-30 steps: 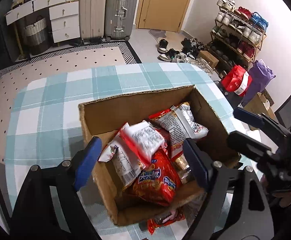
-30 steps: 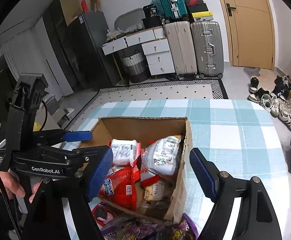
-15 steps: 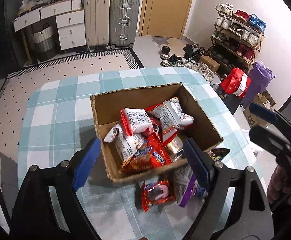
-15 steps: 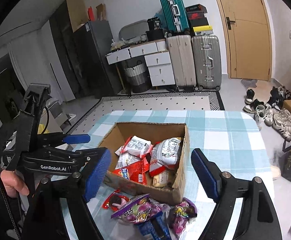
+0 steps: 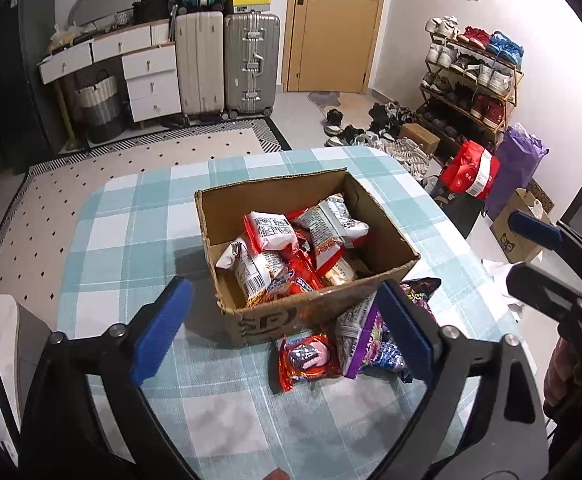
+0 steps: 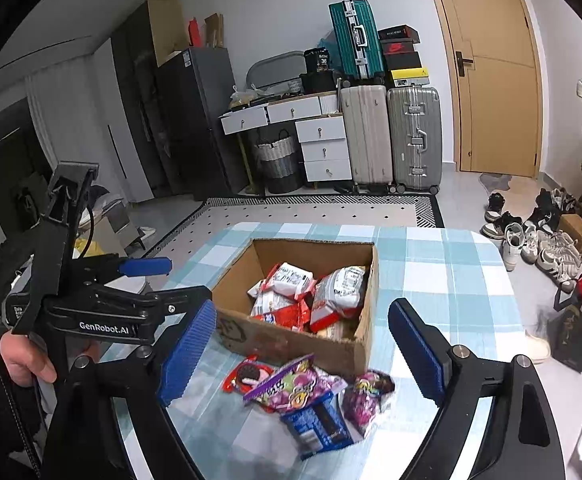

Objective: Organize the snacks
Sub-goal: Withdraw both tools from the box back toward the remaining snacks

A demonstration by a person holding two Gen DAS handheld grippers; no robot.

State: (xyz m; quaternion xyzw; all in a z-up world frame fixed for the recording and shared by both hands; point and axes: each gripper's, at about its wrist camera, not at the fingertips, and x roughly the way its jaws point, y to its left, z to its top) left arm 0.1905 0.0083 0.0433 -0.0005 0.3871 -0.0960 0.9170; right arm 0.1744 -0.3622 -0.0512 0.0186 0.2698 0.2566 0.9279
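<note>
Inside cardboard box [image 5: 315, 312]: crinkled snack packets [image 5: 267, 232]

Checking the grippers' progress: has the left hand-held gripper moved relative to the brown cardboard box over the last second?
Yes. The left hand-held gripper has pulled back and up from the brown cardboard box, which now sits beyond its fingers.

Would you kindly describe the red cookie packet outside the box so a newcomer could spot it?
Find the brown cardboard box on the teal checked tablecloth. Loose snacks lie before its near wall; the red cookie packet is leftmost, the only red one, picturing a dark sandwich cookie.
</note>
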